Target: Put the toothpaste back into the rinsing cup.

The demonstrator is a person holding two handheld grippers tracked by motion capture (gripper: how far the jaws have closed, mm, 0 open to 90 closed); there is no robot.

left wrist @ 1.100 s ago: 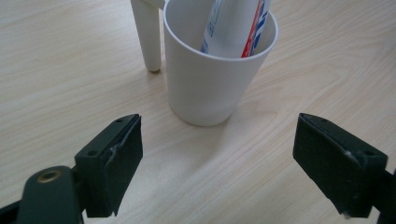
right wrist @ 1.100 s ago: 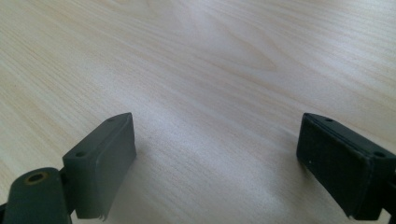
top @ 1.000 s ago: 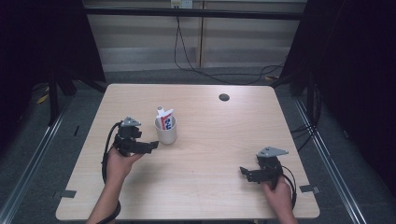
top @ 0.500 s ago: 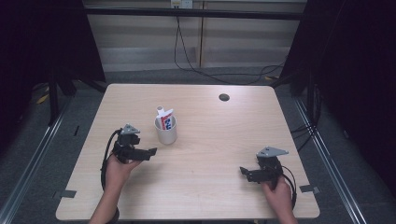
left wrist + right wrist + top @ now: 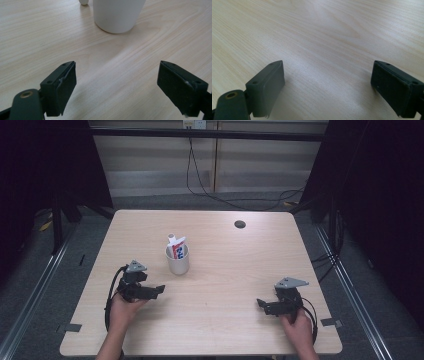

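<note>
Pale wooden surface (image 5: 230,270), rounded at the corners, with dark floor on every side. Left gripper (image 5: 159,289) low over the near left part, held in a hand (image 5: 122,306), jaws spread wide with nothing between them. In the left gripper view, bare wood across the whole gap, and just ahead of the jaws, slightly left of the gap's middle, the base of a white cup (image 5: 117,15) (top cut off by the frame). Beside the cup's left edge, a small white rounded thing (image 5: 84,2) on the wood, too cropped to identify.

From the high view, white cup (image 5: 178,260) upright, a tube (image 5: 177,247) standing in it with red and blue print, lettering too small to read. Small dark round spot (image 5: 240,224) near the far edge, well beyond both sets of jaws.

Right gripper (image 5: 260,303) near the near right corner, close to the front edge, held in a hand (image 5: 298,330), jaws likewise wide apart and empty. Ahead of those jaws in the right gripper view, open wood grain (image 5: 324,37) only. Broad free stretch of wood between the two grippers.
</note>
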